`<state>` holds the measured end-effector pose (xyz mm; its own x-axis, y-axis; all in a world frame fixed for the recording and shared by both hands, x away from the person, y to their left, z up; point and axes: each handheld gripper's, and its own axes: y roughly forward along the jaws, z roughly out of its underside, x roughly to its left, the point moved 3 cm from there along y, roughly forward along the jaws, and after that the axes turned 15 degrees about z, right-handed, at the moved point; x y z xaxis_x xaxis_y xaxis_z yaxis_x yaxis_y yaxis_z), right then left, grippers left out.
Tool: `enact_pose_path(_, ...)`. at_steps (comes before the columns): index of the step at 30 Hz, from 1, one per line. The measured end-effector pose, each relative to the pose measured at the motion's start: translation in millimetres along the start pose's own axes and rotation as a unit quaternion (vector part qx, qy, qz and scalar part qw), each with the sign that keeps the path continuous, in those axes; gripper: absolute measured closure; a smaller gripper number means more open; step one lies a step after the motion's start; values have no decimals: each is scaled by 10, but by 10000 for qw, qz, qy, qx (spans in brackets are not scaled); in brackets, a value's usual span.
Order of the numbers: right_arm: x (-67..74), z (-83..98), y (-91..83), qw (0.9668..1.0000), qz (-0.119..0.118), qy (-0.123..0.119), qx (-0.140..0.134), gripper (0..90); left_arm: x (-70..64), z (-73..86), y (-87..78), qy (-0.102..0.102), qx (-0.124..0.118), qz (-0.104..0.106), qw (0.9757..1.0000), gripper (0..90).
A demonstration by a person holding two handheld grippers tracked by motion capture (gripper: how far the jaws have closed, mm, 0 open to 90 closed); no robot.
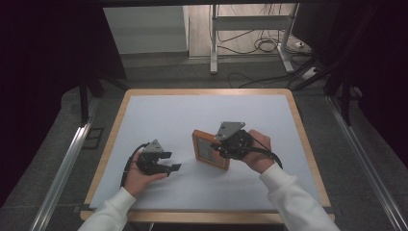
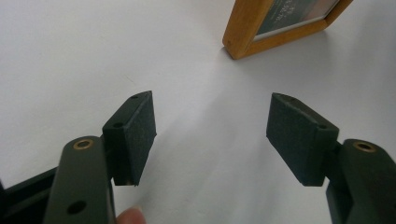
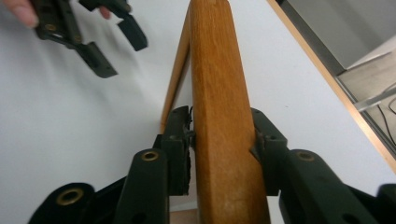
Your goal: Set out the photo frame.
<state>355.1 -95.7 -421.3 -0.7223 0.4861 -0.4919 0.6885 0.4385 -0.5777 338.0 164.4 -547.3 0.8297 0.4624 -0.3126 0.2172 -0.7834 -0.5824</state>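
On the desk point(image 1: 144, 115), right of centre, the right tool point(image 3: 223, 156) clamps the upright frame point(image 1: 210, 150) by its edge; keep it steady while the left tool point(image 2: 212, 135), jaws apart, approaches.

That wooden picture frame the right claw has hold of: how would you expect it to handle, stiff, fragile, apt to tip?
The picture frame looks rigid: its thick wooden edge sits clamped between the right claw jaws without visible flex. It seems to stand on its edge on the table, so it would probably tip if released. The front pane looks glazed, so likely fragile.
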Motion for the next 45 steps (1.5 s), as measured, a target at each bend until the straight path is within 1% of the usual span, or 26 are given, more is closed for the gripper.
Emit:
enact_pose_path(4, -66, 23, 63, 9998, 95, 157, 21, 592, -1, 1, 1, 10, 7, 0, 10000, 324)
enact_pose_path(9, -129, 44, 141, 9993, 294, 222, 73, 533, 2, 4, 8, 8, 7, 5, 10000, 323)
enact_pose_path(10, -145, 51, 159, 9991, 315, 268, 80, 525, 0, 6, 12, -13, 15, 14, 10000, 322)
enact_pose_path(15, -233, 90, 249, 9978, 358, 545, 119, 486, 0, 11, 24, 18, 62, 16, 10000, 318)
enact_pose_path(18, -263, 105, 295, 9970, 404, 635, 153, 459, 1, 11, 20, 17, 49, 15, 10000, 318)
enact_pose_path(22, -281, 123, 351, 9961, 506, 682, 223, 412, -2, 11, 23, 29, 54, 14, 10000, 318)
enact_pose_path(25, -312, 142, 386, 9941, 780, 707, 271, 337, 1, 13, 22, 47, 87, 7, 10000, 318)
enact_pose_path(27, -332, 159, 410, 9926, 754, 900, 307, 313, 0, 13, 26, 34, 68, 6, 10000, 318)
enact_pose_path(31, -362, 182, 423, 9917, 736, 1017, 264, 295, 0, 14, 28, 38, 72, 9, 10000, 318)
enact_pose_path(34, -370, 185, 412, 9904, 809, 1090, 244, 247, -4, 17, 36, 29, 88, 18, 10000, 317)
enact_pose_path(35, -375, 187, 407, 9896, 842, 1146, 227, 229, -3, 16, 36, 55, 98, 22, 9999, 318)
enact_pose_path(38, -408, 205, 362, 9859, 880, 1419, 141, 197, -5, 16, 34, 58, 101, 20, 9999, 317)
enact_pose_path(40, -434, 229, 323, 9835, 926, 1550, 107, 186, -9, 16, 34, 37, 92, 20, 9999, 318)
enact_pose_path(45, -475, 369, 167, 9769, 956, 1910, -23, 164, -10, 14, 30, 36, 78, 15, 10000, 317)
